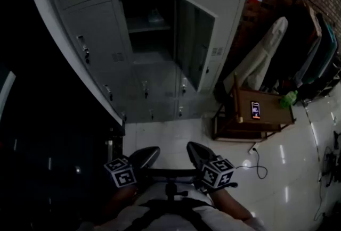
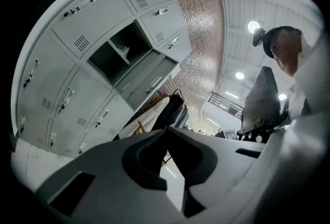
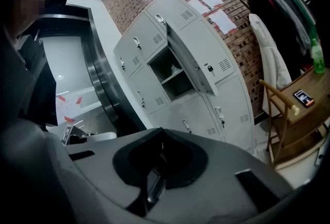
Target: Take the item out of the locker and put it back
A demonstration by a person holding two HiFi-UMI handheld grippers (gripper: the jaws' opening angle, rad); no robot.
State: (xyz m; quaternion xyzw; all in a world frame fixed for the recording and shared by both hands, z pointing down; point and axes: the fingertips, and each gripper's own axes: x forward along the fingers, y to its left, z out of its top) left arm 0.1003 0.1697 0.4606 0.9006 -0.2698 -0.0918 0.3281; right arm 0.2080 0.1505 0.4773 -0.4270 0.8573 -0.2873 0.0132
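Observation:
The grey locker bank fills the top of the head view, and one upper locker (image 1: 146,27) stands open with its door (image 1: 194,43) swung to the right. A small pale item (image 1: 154,14) lies on the shelf inside it, and also shows as the item (image 2: 124,50) and the item (image 3: 175,69) in the two gripper views. Both grippers hang low near my body, far from the locker. My left gripper (image 1: 152,153) (image 2: 166,130) is shut with nothing in it. My right gripper (image 1: 193,148) (image 3: 161,132) is also shut and empty.
A wooden chair (image 1: 266,113) at the right carries a phone (image 1: 256,110) and a green bottle (image 1: 289,98). A white coat (image 1: 261,59) and a rack of clothes (image 1: 314,43) lean against the brick wall. A cable (image 1: 258,163) trails on the glossy white floor.

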